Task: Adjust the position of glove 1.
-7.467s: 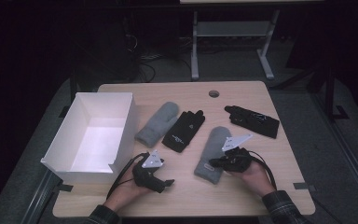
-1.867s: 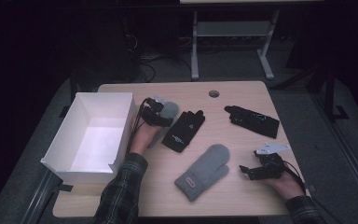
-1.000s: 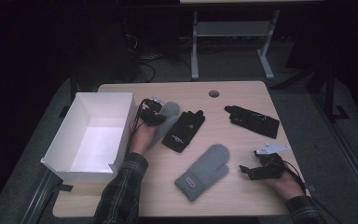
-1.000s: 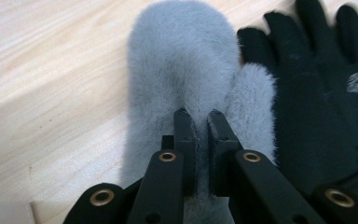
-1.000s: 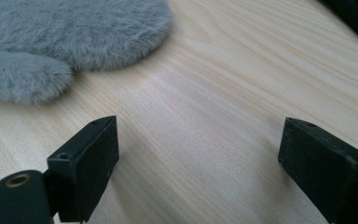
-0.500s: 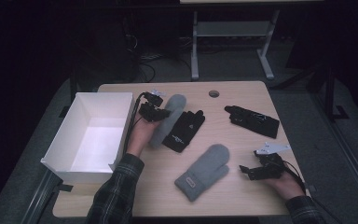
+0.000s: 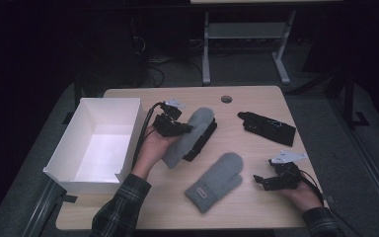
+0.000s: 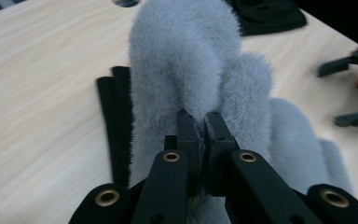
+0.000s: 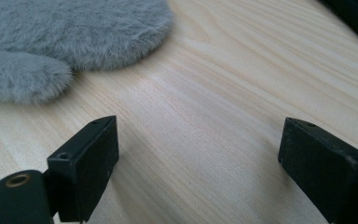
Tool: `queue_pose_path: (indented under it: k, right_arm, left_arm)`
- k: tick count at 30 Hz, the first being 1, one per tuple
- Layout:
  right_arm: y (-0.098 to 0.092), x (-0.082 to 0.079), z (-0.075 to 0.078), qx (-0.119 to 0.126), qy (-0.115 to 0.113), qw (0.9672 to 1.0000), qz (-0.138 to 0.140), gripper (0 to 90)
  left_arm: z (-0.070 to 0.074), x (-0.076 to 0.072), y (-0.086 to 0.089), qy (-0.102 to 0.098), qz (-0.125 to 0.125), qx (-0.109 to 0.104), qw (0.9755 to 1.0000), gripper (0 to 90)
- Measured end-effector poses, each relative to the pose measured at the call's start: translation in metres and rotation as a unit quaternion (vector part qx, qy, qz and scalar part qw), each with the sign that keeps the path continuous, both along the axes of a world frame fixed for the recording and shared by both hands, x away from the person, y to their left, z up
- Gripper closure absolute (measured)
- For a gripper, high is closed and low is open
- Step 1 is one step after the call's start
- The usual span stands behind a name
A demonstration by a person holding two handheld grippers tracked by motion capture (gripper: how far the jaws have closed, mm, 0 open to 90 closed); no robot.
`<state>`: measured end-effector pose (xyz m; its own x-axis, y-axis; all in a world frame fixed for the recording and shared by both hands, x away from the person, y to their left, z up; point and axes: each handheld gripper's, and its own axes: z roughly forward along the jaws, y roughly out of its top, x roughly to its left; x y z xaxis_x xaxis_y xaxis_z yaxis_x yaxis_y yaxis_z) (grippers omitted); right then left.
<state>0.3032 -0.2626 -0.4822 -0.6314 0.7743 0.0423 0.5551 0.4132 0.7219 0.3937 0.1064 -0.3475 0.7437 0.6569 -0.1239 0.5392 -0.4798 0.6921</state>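
Pinching a grey mitten [image 7: 190, 136], left tongs [image 7: 177, 127] hold it off the counter [image 7: 256, 148], above a black glove [image 7: 202, 143], beside the box [image 7: 128, 106]. Left forearm angled in from below. Right tongs [image 7: 266, 181] spread, resting low near second mitten [image 7: 216, 181].

- Left gripper [image 7: 175, 129]: above the worktop [image 7: 128, 202], clamped on a mitten [image 7: 187, 136] that hangs from it, over a glove [image 7: 203, 140] lying beneath.
- Box [image 7: 79, 165]: just left of the left gripper, at the worktop's left edge.
- Second mitten [image 7: 214, 181]: flat on the worktop, nearer the person than the left gripper, just left of the right gripper [image 7: 264, 181].
- Right gripper: low at the worktop's right front.
- Second glove [image 7: 268, 128]: beyond the right gripper, well right of the left one.
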Motion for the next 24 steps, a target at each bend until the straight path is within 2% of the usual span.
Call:
queue_pose_path:
  k: [5, 7, 14, 16, 20, 24]
  right_arm:
    - [0.000, 0.000, 0.000, 0.000, 0.000, 1.0000, 0.000, 11.9]
    - [0.000, 0.000, 0.000, 0.000, 0.000, 1.0000, 0.000, 11.9]
    - [0.000, 0.000, 0.000, 0.000, 0.000, 1.0000, 0.000, 11.9]
    - [0.000, 0.000, 0.000, 0.000, 0.000, 1.0000, 0.000, 11.9]
    - [0.000, 0.000, 0.000, 0.000, 0.000, 1.0000, 0.000, 11.9]
    - [0.000, 0.000, 0.000, 0.000, 0.000, 1.0000, 0.000, 11.9]
  left_arm:
    - [-0.001, -0.019, -0.014, 0.008, -0.020, 0.004, 0.9998, 87.2]
    - [-0.002, -0.023, -0.018, 0.010, -0.019, -0.001, 0.9998, 87.2]
    - [-0.005, -0.043, -0.037, 0.017, -0.029, 0.009, 0.9994, 87.2]
    - [-0.007, -0.048, -0.044, 0.021, -0.041, 0.019, 0.9988, 87.2]
    - [-0.012, -0.057, -0.055, 0.028, -0.046, 0.021, 0.9983, 87.3]
    - [-0.025, -0.062, -0.072, 0.037, -0.057, 0.028, 0.9973, 87.2]
